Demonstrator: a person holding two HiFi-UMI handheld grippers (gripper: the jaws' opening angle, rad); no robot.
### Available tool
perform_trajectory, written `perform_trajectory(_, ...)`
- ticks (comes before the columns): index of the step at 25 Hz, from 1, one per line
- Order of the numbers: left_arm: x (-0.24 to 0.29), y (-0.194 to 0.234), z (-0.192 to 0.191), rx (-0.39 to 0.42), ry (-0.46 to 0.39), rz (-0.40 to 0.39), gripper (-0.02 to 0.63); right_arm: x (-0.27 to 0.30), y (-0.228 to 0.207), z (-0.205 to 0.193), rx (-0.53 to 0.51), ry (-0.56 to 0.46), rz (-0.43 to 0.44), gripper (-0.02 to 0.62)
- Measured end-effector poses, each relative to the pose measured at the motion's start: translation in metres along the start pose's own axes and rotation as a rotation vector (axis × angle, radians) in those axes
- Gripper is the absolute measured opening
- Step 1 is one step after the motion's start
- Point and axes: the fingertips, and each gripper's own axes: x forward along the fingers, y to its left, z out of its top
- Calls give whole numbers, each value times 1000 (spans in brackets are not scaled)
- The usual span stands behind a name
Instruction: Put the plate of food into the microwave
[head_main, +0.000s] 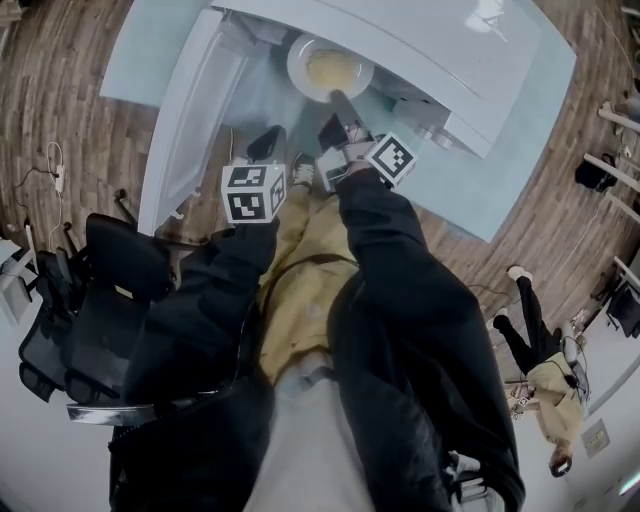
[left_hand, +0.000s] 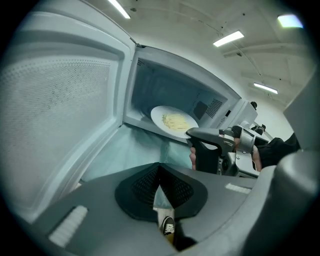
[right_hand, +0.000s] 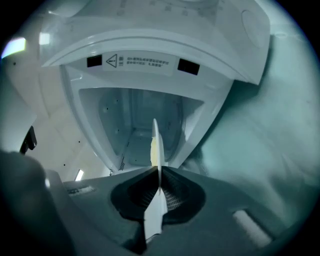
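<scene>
Pale green table (head_main: 520, 170) is carrying the microwave (head_main: 430, 50), its door (left_hand: 60, 105) standing swung wide to the left and leaving the opening unblocked. Right gripper (right_hand: 156, 172) is pinching the near rim of the plate (left_hand: 157, 115) of food (left_hand: 175, 121), which is straddling the cavity's front lip with room on both sides. Left gripper (left_hand: 160, 170) is hanging just beside it, jaws together on nothing
</scene>
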Motion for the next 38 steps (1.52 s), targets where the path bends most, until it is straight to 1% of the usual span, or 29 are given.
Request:
perform_trajectory(6, 3, 5, -2, -10, 9, 5, -5, 23, -3, 15, 57, -50, 1, 11)
perform_trajectory(10, 5, 7, -3, -14, 14, 6, -5, 34, -8, 22, 68, -66, -10, 11)
perform_trajectory(12, 4, 9, -4, -16, 15, 8, -5, 39, -9, 25, 72, -71, -2, 11)
perform_trajectory(26, 0, 16, -11, -25, 18, 12, -5, 47, -17, 35, 136, -127, -33, 12)
perform_trajectory(30, -3, 16, -14, -23, 19, 15, -5, 49, -18, 36, 130, -129, -37, 20)
perform_trajectory(32, -4, 15, -15, -21, 17, 13, -5, 47, -23, 37, 108, -121, -22, 22)
perform_trajectory(34, -6, 12, -15, -19, 14, 11, -5, 44, -24, 37, 80, -113, 3, 51)
perform_trajectory(38, -8, 7, -15, -10, 9, 8, -5, 34, -10, 23, 94, -85, 14, 55)
